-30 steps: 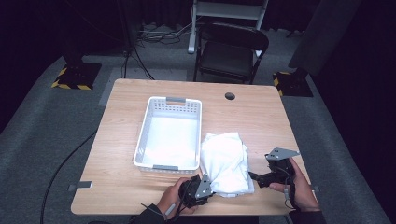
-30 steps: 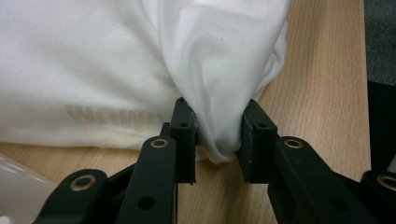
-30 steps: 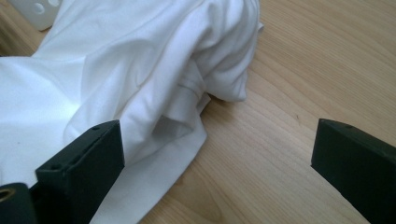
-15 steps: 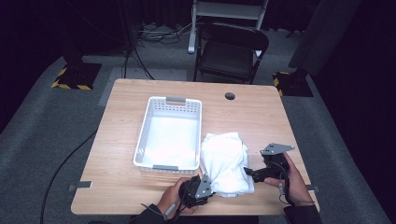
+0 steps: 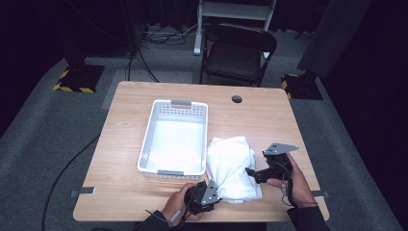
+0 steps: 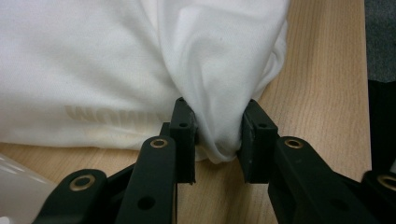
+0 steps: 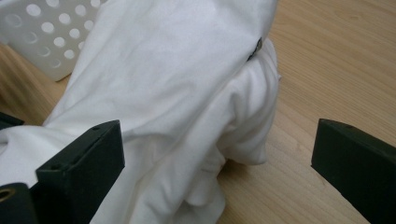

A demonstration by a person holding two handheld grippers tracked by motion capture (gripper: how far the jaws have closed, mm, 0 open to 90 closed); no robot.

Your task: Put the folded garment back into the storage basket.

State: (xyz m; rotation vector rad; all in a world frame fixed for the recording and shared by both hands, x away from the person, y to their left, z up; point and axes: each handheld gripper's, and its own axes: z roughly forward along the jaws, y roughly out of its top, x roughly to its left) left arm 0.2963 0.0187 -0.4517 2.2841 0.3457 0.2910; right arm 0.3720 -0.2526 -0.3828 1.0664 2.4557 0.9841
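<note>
At lower centre of the high view, your left gripper (image 5: pixel 208 193) stays clamped on a pinch of the white garment (image 5: pixel 232 166), which lies just right of the white basket (image 5: pixel 174 137). At lower right, your right gripper (image 5: pixel 255 174) has slid in against the cloth, jaws wide, ready for a second grip.

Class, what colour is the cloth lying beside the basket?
White; the cloth shows best in the right gripper view.
</note>
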